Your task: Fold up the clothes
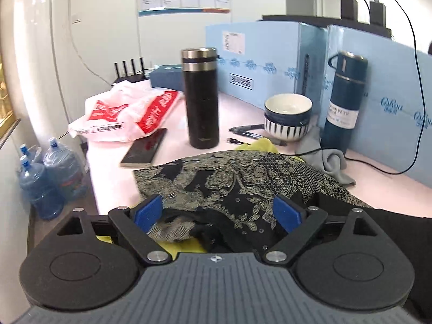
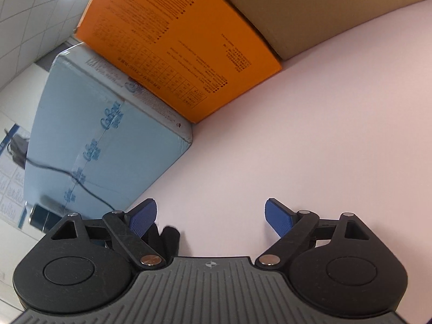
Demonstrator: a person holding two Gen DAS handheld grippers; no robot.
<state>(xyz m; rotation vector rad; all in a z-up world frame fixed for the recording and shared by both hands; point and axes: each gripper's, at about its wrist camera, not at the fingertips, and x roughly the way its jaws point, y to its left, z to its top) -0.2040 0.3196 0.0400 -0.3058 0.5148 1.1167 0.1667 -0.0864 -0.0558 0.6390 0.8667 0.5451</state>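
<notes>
The pale pink worktop (image 1: 243, 108) fills most of both views. Along its far edge stands a row of light blue cartons (image 1: 270, 51), and in the right wrist view an orange box (image 2: 183, 46) leans over one such blue carton (image 2: 108, 140), with a brown cardboard box (image 2: 310, 8) beside it.

The task's garment, a black cloth with a pale lace-like floral pattern (image 1: 243, 183), lies crumpled on the near part of the worktop, directly ahead of the left gripper (image 1: 220, 212). A yellow cloth (image 1: 259, 145) shows from under it at the far edge and again near the gripper base. A grey cloth (image 1: 329, 162) lies just beside it to the right.

The left gripper has its blue-padded fingers (image 1: 148, 212) spread wide, with the patterned fabric bunched in the gap between them; neither pad clearly presses on it. The right gripper (image 2: 210, 217) is likewise wide apart over bare worktop, holding nothing. A scrap of black fabric (image 2: 168, 239) shows just beside its left finger.

Further back sit a white and red plastic bag (image 1: 127, 113), a tall black flask with a steel cap (image 1: 201, 97), a dark blue vacuum bottle (image 1: 343, 100), a blue and white bowl (image 1: 287, 116), a phone (image 1: 144, 148) lying flat, and two pens (image 1: 247, 129). Water jugs (image 1: 51, 172) stand on the floor to the left.
</notes>
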